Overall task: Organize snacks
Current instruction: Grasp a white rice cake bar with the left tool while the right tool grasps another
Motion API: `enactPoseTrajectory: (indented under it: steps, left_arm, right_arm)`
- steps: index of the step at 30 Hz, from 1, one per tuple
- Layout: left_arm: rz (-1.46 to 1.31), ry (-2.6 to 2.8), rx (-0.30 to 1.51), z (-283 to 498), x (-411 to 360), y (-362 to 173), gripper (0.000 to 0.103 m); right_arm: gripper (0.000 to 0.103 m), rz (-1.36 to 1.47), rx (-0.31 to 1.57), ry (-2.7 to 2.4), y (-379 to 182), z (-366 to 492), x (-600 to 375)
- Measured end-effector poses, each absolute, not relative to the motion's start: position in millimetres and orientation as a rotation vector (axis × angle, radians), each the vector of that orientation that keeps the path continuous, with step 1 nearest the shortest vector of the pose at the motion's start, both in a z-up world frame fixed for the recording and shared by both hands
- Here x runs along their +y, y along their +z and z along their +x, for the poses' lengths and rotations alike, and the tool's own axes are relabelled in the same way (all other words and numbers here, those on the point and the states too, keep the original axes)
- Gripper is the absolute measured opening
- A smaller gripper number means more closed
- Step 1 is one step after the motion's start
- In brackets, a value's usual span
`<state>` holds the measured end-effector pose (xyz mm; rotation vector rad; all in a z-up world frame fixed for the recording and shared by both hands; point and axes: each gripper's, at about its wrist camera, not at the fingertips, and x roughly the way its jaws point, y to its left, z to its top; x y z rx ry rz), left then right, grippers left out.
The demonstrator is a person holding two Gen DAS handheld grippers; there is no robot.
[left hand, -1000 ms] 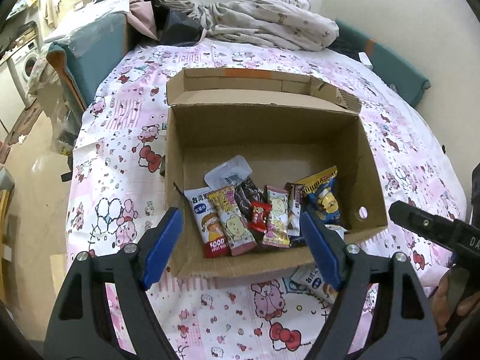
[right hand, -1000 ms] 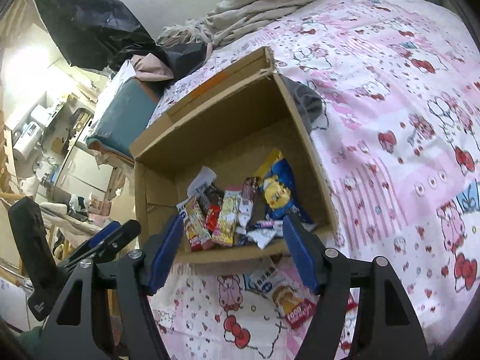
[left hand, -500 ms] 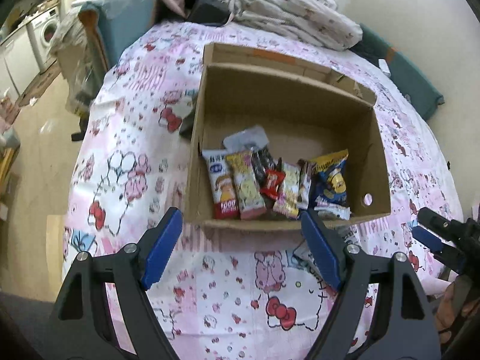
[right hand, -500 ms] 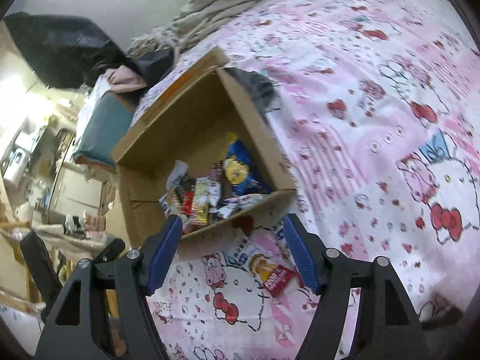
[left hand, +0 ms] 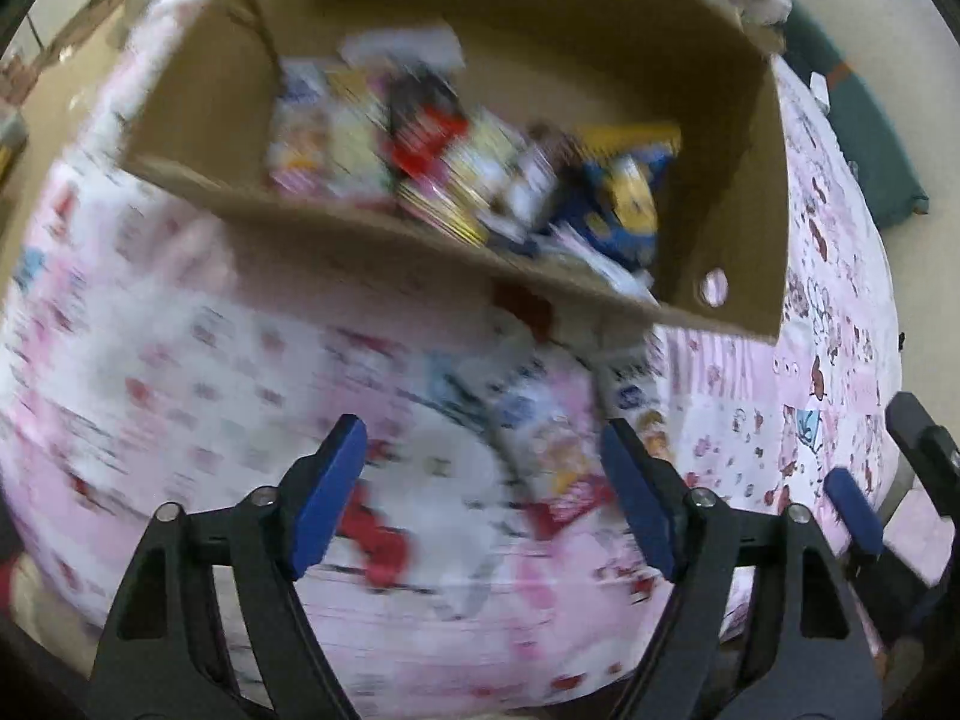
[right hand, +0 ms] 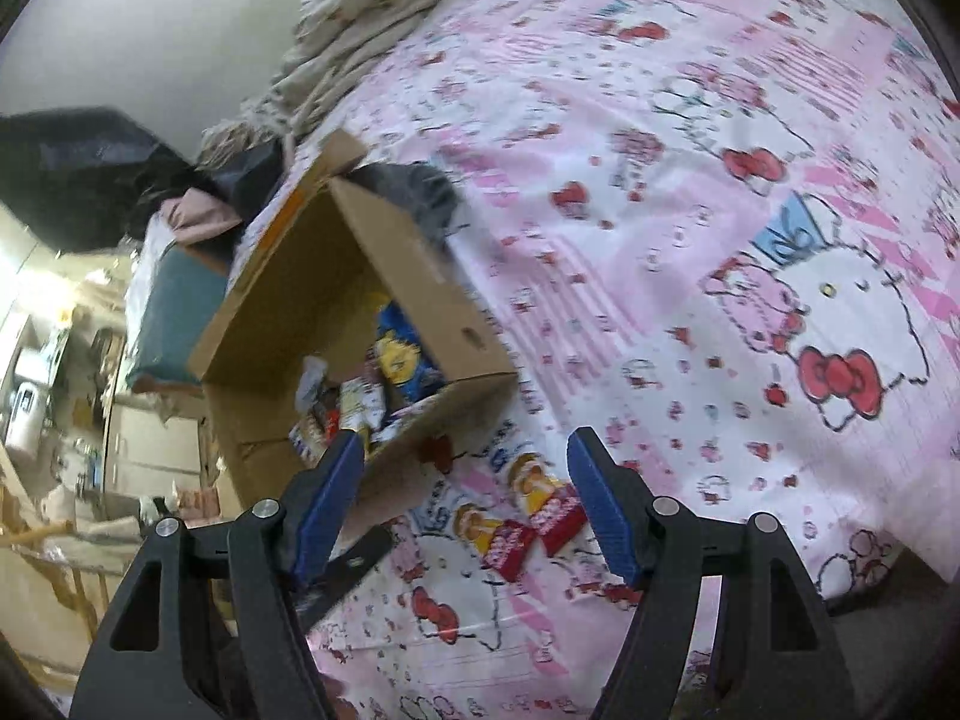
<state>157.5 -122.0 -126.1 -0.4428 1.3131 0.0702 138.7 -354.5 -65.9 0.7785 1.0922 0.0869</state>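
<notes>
An open cardboard box (left hand: 384, 228) (right hand: 420, 294) sits on the pink Hello Kitty bedspread (right hand: 690, 210) and holds several snack packets (left hand: 480, 174) (right hand: 372, 396). Two snack packets with red ends (right hand: 528, 516) lie on the bedspread in front of the box; they show blurred in the left wrist view (left hand: 564, 456). My left gripper (left hand: 486, 504) is open and empty, just before these packets. My right gripper (right hand: 465, 510) is open and empty, its fingers either side of the loose packets. The right gripper's blue pad (left hand: 852, 510) shows at the right edge of the left wrist view.
A crumpled blanket (right hand: 372, 18) lies at the head of the bed. A teal cushion (left hand: 864, 138) lies at the bed's right edge. A dark cloth (right hand: 420, 192) lies behind the box. Furniture and clutter (right hand: 60, 390) stand on the floor at the left.
Both grippers have come down and back toward the bed's near edge. The box has shifted up in both views, and the loose packets now lie between the right gripper's fingers.
</notes>
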Motion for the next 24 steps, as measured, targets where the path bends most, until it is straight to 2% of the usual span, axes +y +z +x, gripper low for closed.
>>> enactPoseTrajectory:
  steps: [7,10,11,12,13,24]
  left_arm:
    - [-0.368,0.219,1.442,172,-161,-171,0.073]
    - [-0.267,0.224,1.443,172,-173,-175,0.069]
    - [-0.261,0.223,1.441,170,-172,-174,0.059]
    - [-0.25,0.223,1.437,169,-170,-173,0.039]
    - [-0.245,0.213,1.435,169,-168,-171,0.028]
    - [-0.051,0.067,1.546,158,-87,-163,0.026]
  right_arm:
    - [0.073,0.858,1.071,0.084,-69,140,-367]
    - [0.073,0.887,1.057,0.088,-68,142,-371]
    - [0.073,0.891,1.057,0.085,-68,142,-371]
    - [0.073,0.894,1.062,0.083,-69,143,-371]
    - [0.073,0.894,1.07,0.082,-71,144,-369]
    - [0.073,0.759,1.127,0.059,-76,151,-349]
